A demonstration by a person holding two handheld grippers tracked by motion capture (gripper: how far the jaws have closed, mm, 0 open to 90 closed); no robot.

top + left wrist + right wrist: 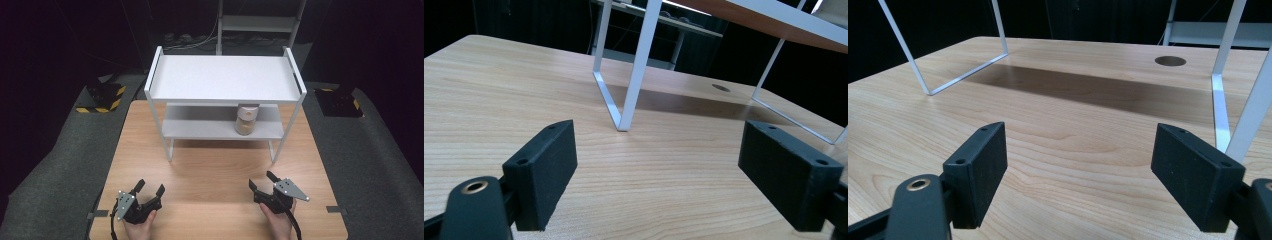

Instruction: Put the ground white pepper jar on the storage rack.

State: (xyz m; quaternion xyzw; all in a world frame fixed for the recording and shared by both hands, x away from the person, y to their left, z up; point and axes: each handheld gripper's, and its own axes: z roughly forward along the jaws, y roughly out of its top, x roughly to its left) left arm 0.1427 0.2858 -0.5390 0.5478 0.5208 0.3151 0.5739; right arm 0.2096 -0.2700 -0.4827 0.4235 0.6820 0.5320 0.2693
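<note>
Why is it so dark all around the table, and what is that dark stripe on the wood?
In the high view, light falls on the table and white shelf rack while the surroundings stay black. In the right gripper view, the dark stripe is the rack's shadow on the wood. In the left gripper view, the black pads look slightly soft, and the same shadow lies behind the rack's leg.

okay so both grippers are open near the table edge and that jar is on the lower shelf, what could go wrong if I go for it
The jar stands under the top shelf, so a gripper coming in high could knock that shelf's front edge. It also sits beside the rack's right front leg, which the right gripper might clip. A nudge rather than a clean grip could tip the jar on the lower shelf.
</note>
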